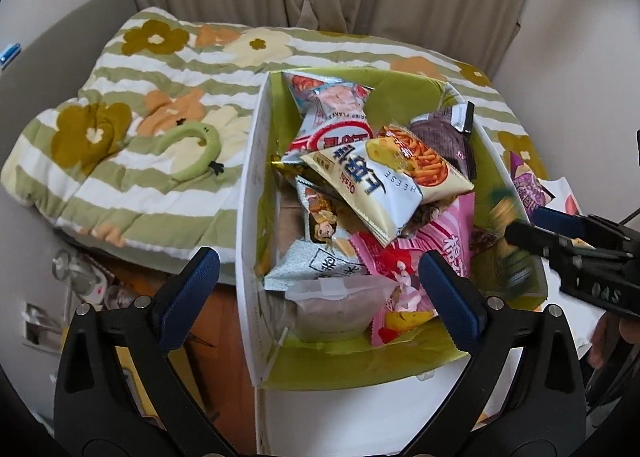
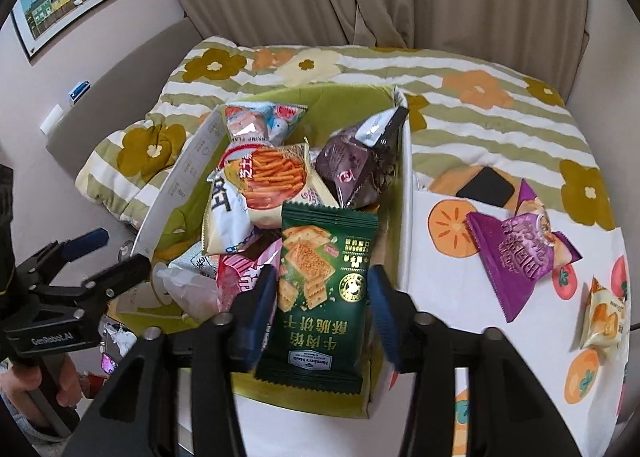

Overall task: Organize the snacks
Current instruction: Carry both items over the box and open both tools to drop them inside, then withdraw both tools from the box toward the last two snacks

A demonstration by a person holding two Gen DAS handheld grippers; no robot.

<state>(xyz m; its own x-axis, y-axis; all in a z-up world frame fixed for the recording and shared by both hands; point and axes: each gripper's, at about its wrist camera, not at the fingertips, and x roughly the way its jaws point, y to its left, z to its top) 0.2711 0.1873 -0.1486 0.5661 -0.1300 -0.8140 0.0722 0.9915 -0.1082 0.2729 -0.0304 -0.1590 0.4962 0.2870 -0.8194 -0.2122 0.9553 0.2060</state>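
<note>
green cracker packet above heaped snack box

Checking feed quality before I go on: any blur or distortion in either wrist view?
Left wrist view: strong fisheye bending with dark corners; the green packet beside the right gripper is smeared, while the box and its snacks stay sharp. Right wrist view: same fisheye curve; green packet readable, its edges slightly soft.

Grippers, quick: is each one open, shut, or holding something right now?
Left gripper: open, holding nothing.
Right gripper: open; the green cracker packet is between its fingers, apparently not clamped.
</note>
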